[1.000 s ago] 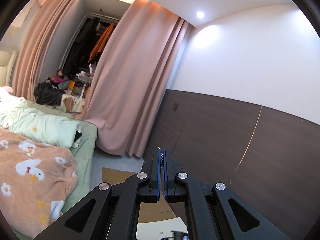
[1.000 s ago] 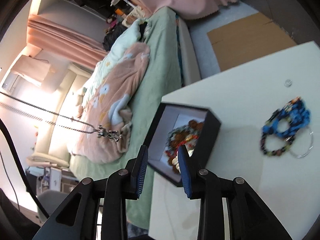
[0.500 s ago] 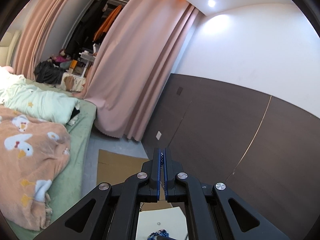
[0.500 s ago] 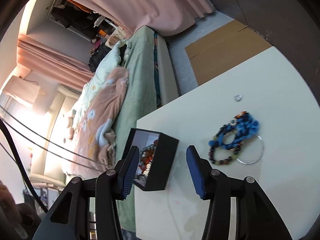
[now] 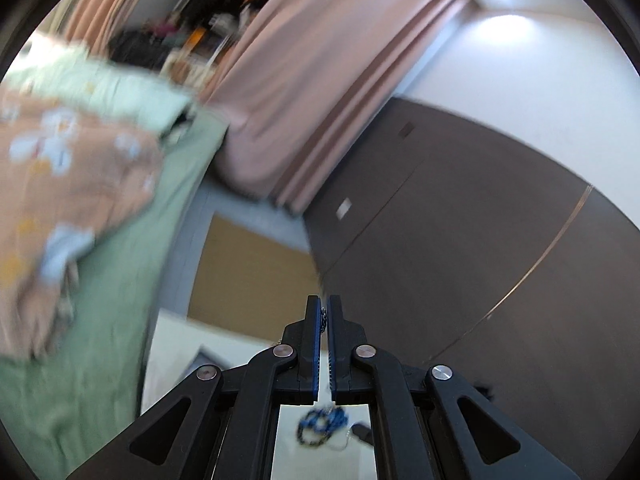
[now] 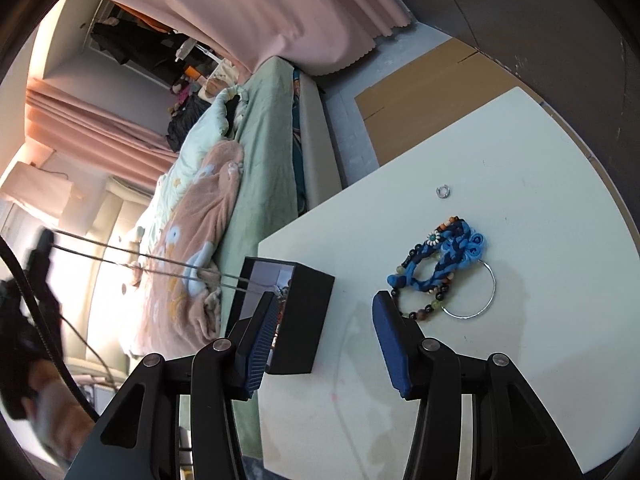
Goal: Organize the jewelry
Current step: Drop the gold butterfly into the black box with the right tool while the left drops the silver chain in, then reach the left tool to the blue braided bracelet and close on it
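My left gripper [image 5: 324, 308] is shut on a thin silver chain [image 5: 323, 315], pinched between the blue pads. In the right wrist view that necklace chain [image 6: 160, 264] stretches taut from the left edge down into the open black jewelry box [image 6: 296, 320] at the table's left edge. My right gripper [image 6: 324, 336] is open and empty, above the table between the box and a pile of bracelets [image 6: 440, 268]: blue braided, beaded, and a thin silver bangle [image 6: 480, 292]. The pile also shows blurred in the left wrist view [image 5: 320, 428].
A small silver ring [image 6: 443, 191] lies on the white table [image 6: 500, 380] beyond the bracelets. A bed with green and orange covers [image 6: 208, 216] runs along the table's left side. Cardboard [image 6: 420, 92] lies on the floor by the dark wall.
My left gripper has tilted downward, bringing the table and bracelets into its view. The right gripper has opened wider and pulled back; the chain's end has come down into the box.
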`<state>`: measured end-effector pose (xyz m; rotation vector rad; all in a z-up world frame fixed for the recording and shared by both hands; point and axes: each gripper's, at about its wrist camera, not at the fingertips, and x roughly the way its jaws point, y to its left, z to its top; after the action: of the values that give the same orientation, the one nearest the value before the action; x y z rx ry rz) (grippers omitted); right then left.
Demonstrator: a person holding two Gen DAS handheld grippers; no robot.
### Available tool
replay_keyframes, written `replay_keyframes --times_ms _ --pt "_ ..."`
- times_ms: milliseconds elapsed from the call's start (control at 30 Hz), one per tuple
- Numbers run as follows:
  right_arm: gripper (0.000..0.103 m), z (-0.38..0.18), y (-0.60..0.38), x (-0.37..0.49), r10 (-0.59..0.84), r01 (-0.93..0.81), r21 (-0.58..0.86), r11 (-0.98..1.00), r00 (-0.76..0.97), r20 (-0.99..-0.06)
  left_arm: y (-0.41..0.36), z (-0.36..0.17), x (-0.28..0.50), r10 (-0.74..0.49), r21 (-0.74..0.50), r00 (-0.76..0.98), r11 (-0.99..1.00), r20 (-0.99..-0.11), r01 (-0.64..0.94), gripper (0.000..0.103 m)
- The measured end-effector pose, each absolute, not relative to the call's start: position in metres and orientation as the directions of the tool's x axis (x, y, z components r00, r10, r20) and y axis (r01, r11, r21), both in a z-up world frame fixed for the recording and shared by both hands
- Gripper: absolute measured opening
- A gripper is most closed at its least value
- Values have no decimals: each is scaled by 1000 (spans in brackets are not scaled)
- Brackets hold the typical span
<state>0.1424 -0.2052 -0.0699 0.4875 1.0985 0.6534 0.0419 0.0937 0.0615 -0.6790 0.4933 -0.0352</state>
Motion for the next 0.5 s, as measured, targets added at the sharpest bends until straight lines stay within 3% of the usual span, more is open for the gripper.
replay_keyframes --times_ms 100,267,500 --pt "50 -72 -204 142 687 -236 646 725 299 -662 103 24 56 -243 -658 819 725 -520 -203 8" --pt "50 -76 -208 138 674 -228 635 738 306 -673 99 -19 62 -269 -652 745 706 -610 -278 69" --pt "50 -75 -224 138 648 -203 619 759 332 -685 65 -28 67 -311 -610 704 762 -638 -217 71"
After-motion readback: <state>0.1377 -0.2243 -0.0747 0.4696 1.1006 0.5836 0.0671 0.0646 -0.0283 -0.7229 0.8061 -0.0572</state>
